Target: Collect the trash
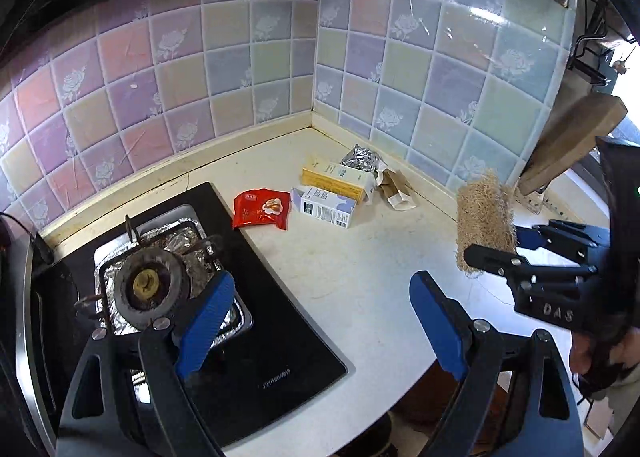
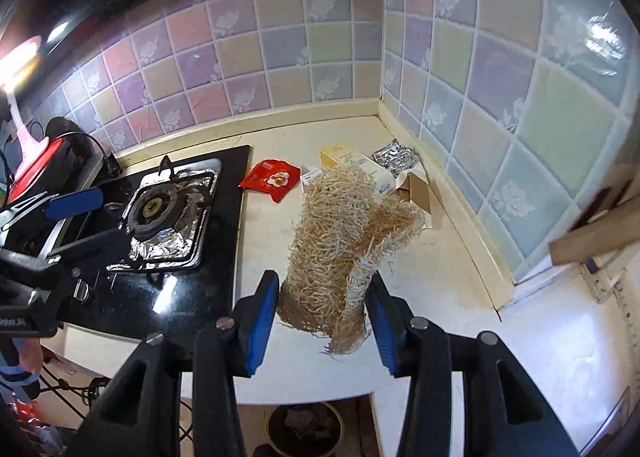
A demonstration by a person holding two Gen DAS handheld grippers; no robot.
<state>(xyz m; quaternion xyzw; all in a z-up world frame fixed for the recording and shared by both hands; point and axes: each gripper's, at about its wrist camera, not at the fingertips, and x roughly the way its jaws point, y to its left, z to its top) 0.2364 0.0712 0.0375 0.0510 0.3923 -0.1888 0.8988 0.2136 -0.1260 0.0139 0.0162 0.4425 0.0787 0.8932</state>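
Wall tiles (image 1: 256,57) were pastel pink, purple, yellow, blue with white rose prints. Counter (image 1: 360,277) cream. Stove top (image 1: 256,337) black. Snack packet (image 1: 262,209) red. Carton (image 1: 334,181) yellow-white. Loofah (image 2: 344,241) straw-tan. Gripper pads (image 2: 262,321) blue.

Countertop (image 1: 360,277): cream-white, L-shaped, set into tiled corner. Built-in black glass hob (image 1: 256,337) at left, burner (image 1: 150,289) ringed with foil lining. Lying on top near corner: red snack packet (image 1: 262,209) overlapping hob edge; white-and-lilac carton (image 1: 324,207) just beside it; yellow-and-white carton (image 1: 334,181) behind, touching; crumpled silver foil wrapper (image 1: 362,157) nearest wall; opened brown-and-white carton (image 1: 396,189) at right.
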